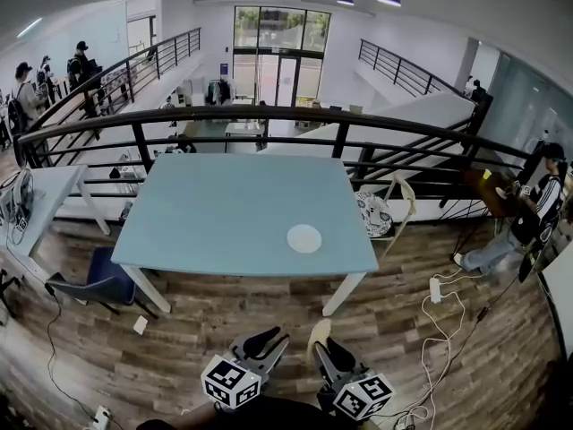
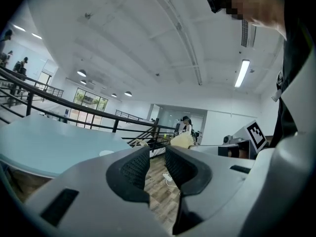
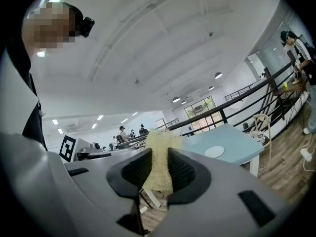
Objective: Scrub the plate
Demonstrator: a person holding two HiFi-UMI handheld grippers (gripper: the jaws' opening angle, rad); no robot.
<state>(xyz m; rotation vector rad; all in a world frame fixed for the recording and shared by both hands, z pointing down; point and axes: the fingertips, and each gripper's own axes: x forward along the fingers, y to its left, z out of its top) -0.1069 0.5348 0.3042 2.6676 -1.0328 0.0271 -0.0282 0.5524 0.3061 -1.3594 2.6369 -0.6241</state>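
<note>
Bright ceiling lighting; strong fisheye edge distortion

White plate (image 1: 304, 238), pale blue table (image 1: 224, 213), straw-yellow scrubber (image 3: 159, 143), brown wood-plank floor (image 1: 179, 352)

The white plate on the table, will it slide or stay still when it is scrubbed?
The plate lies flat and alone on the smooth table, so it will probably slide if pushed sideways. It looks small and shallow, likely light; nothing holds it.

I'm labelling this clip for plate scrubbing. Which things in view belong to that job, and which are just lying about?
Job: plate on the table; fibrous scrubber, clamped in the right gripper; left gripper, empty.
Lying about: blue chair; power strip and cable on the floor.
</note>
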